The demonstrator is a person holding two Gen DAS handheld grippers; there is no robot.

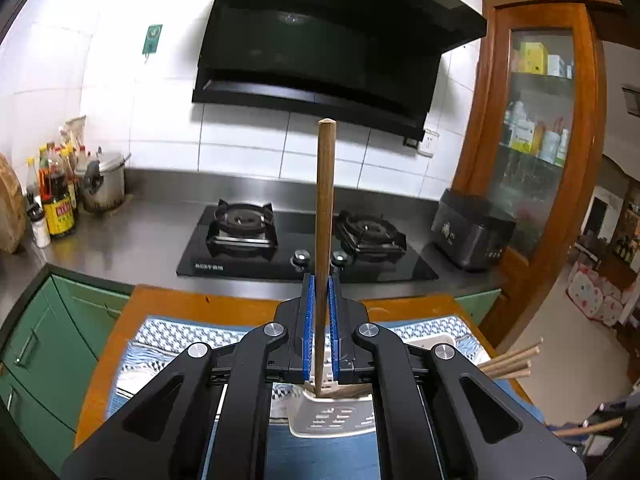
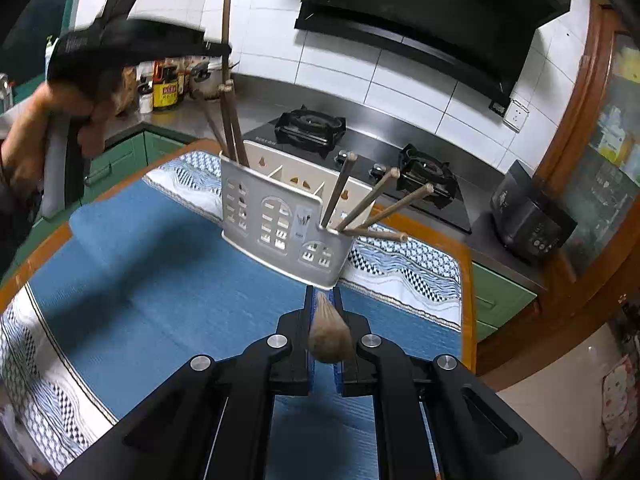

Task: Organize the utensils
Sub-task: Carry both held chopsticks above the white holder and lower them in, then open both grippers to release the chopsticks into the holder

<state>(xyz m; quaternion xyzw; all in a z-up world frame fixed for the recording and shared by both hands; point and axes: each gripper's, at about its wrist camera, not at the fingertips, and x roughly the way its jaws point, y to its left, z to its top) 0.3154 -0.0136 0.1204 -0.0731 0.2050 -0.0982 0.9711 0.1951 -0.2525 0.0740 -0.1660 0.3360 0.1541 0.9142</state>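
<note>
My left gripper (image 1: 320,280) is shut on a long wooden stick (image 1: 325,200) that stands upright. Its lower end hangs over the white utensil holder (image 1: 332,420) just below. The right wrist view shows that gripper (image 2: 218,46) blurred at upper left, with the stick (image 2: 227,20) above the holder's left compartment. The white holder (image 2: 276,220) has house-shaped cutouts and stands on the blue cloth (image 2: 160,280). A few sticks (image 2: 232,120) stand in its left end, and several sticks (image 2: 368,200) lean out of its right end. My right gripper (image 2: 322,292), near the holder's front, is shut on a wooden utensil with a rounded brown end (image 2: 329,338).
The cloth covers a wooden table (image 2: 466,248) in front of a steel counter with a black gas stove (image 1: 304,240). Sauce bottles (image 1: 58,200) and a pot (image 1: 104,184) stand at the left, and a black appliance (image 1: 468,232) at the right. A person's hand (image 2: 36,132) holds the left gripper.
</note>
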